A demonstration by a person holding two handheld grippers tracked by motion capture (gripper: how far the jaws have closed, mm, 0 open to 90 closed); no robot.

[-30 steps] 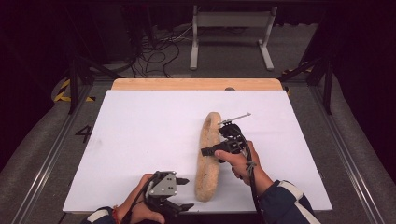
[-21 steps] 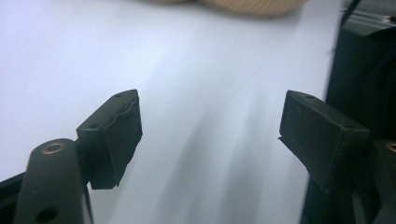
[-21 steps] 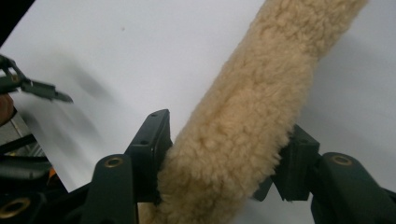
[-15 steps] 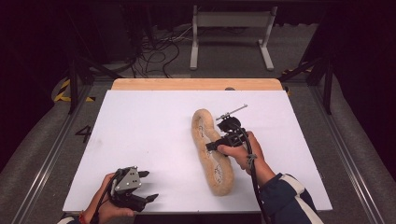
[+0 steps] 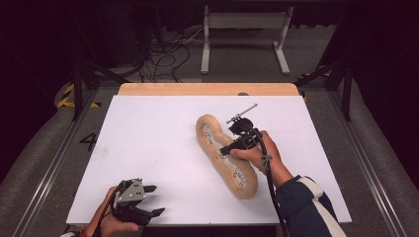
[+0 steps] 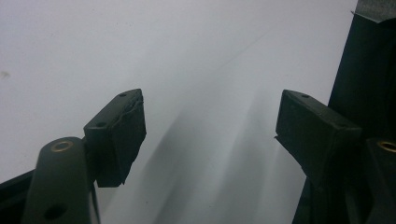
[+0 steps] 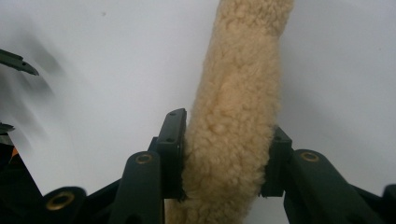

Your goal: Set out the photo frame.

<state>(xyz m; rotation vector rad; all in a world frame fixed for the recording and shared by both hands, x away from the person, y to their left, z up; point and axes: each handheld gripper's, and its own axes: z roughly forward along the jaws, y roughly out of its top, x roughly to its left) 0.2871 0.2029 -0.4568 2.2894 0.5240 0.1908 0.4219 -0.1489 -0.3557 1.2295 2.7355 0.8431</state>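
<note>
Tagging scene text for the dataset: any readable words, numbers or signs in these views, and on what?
"4": dark digit on the grey floor left of the white table top.
Round dark patterns on the tan fleece slipper: no letters legible.
Yellow-black hazard tape: stripes, no text.

Tan fleecy slipper (image 5: 245, 183) with white patterned lining, white table (image 5: 148, 143), black claw (image 5: 229, 148), wooden edge (image 5: 207, 89)

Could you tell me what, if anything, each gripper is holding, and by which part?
The right gripper clamps the fleecy insole across its width, near the middle. The left gripper is open over the white board, holding nothing.
</note>
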